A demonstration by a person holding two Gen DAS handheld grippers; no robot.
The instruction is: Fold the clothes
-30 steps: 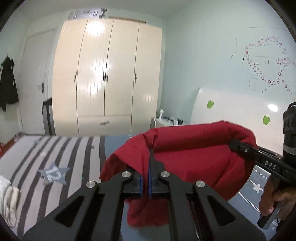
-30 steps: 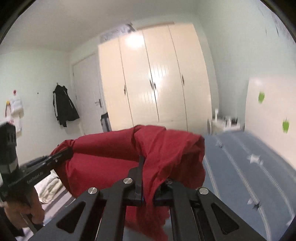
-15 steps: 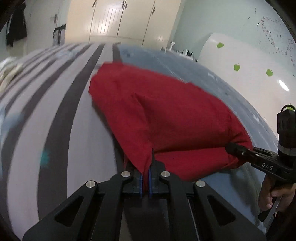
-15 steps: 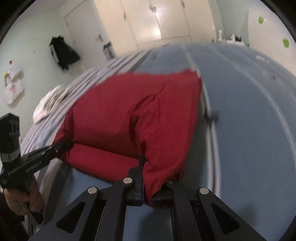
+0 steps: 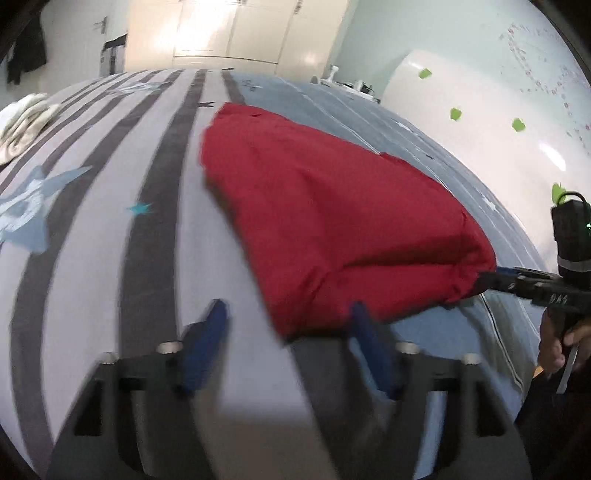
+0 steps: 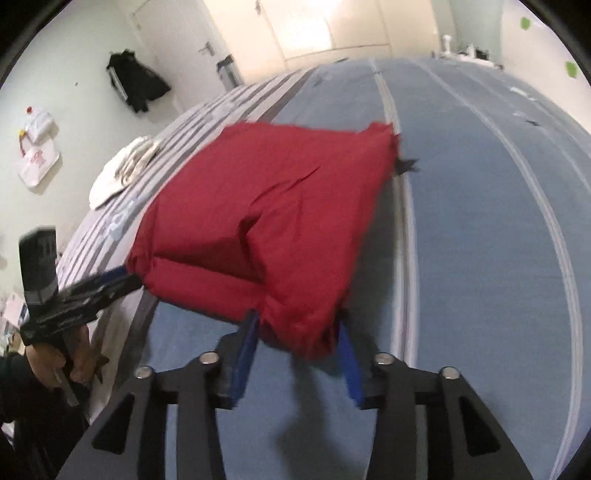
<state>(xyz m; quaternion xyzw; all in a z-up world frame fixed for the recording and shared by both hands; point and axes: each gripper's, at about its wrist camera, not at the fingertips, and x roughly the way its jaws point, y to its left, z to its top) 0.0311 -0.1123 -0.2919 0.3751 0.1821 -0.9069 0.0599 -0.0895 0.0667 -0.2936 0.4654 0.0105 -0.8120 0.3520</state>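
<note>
A folded red garment (image 5: 325, 206) lies on the bed, also seen in the right wrist view (image 6: 273, 218). My left gripper (image 5: 288, 325) is open, its blue-padded fingers spread at the garment's near left corner; it also shows in the right wrist view (image 6: 122, 278) at the garment's corner. My right gripper (image 6: 297, 332) is open, its fingers either side of the near right corner, which bulges between them. In the left wrist view the right gripper (image 5: 487, 275) touches the garment's right corner.
The bed has a grey-striped cover (image 5: 155, 184) on the left and blue cover (image 6: 480, 221) on the right. A pile of white cloth (image 5: 22, 122) lies at the bed's far left. Cream wardrobe (image 5: 240, 29) and white headboard (image 5: 480, 103) stand beyond.
Both grippers carried the garment down from the air onto the bed, then opened and released its near corners. The garment now lies flat.
</note>
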